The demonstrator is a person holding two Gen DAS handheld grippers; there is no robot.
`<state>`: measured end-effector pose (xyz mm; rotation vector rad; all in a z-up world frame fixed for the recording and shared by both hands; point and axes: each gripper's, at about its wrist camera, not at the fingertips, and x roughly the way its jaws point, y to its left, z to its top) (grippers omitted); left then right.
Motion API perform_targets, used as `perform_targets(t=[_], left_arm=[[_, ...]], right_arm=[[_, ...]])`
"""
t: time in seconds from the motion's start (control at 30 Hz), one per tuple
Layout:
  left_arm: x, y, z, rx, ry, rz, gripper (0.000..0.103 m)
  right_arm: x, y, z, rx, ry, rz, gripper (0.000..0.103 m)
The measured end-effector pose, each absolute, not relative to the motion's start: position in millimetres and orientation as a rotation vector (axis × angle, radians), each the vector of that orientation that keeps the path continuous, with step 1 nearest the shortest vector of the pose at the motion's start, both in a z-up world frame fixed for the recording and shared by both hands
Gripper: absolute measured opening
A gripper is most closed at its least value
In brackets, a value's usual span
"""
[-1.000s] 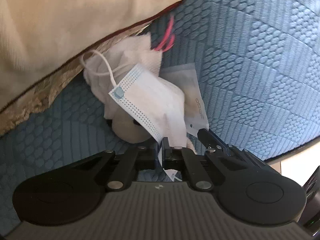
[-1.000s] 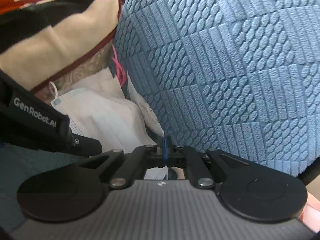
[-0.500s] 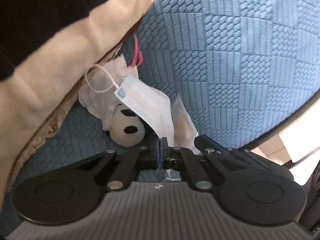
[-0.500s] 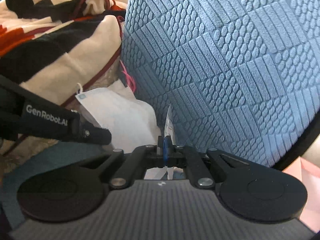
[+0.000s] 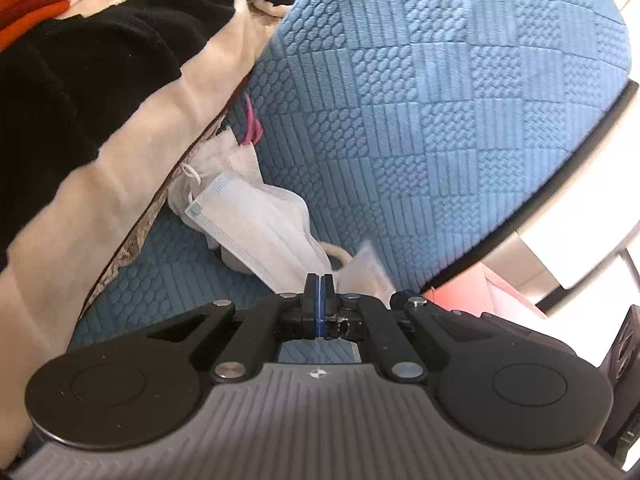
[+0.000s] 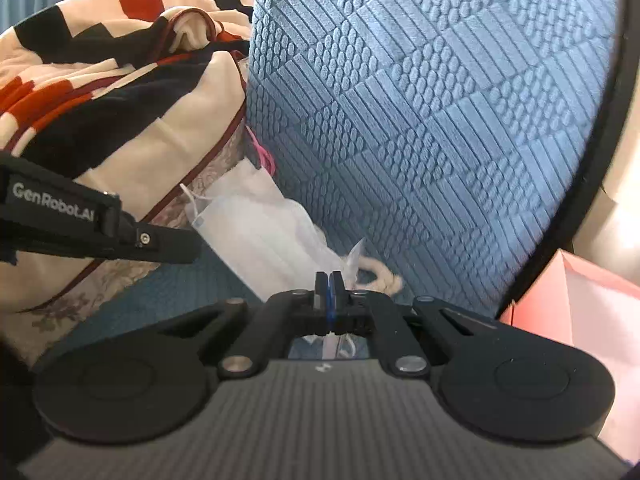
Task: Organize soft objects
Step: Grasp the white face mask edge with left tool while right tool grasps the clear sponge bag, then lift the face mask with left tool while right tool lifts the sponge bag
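A blue textured seat (image 5: 192,276) carries a white face mask (image 5: 260,228) and a striped blanket (image 5: 100,100).

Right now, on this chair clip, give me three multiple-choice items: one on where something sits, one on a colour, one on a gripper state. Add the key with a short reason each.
1. Where does the white face mask lie?
A. On the blue chair seat, in the corner by the backrest
B. On the pink box
C. On top of the striped blanket

2. What colour is the thin loop wedged between blanket and backrest?
A. Green
B. Pink
C. Yellow

3. How do the left gripper jaws stand?
A. Wide open
B. Shut
C. Half open around a plush toy

Key: 1 A, the mask rests on the seat fabric beside the striped blanket. 2 B, the loop shows bright pink. 3 B, the two fingers meet with no gap.
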<state>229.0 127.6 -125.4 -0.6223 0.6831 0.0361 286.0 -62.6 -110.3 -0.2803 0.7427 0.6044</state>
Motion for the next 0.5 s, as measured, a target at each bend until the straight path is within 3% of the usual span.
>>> perform_targets(t=[0.5], left_arm=[[193.4, 122.6, -122.1, -0.598, 0.692, 0.015, 0.000]], right_arm=[[244.2, -96.4, -101.2, -0.192, 0.770, 0.569, 0.003]])
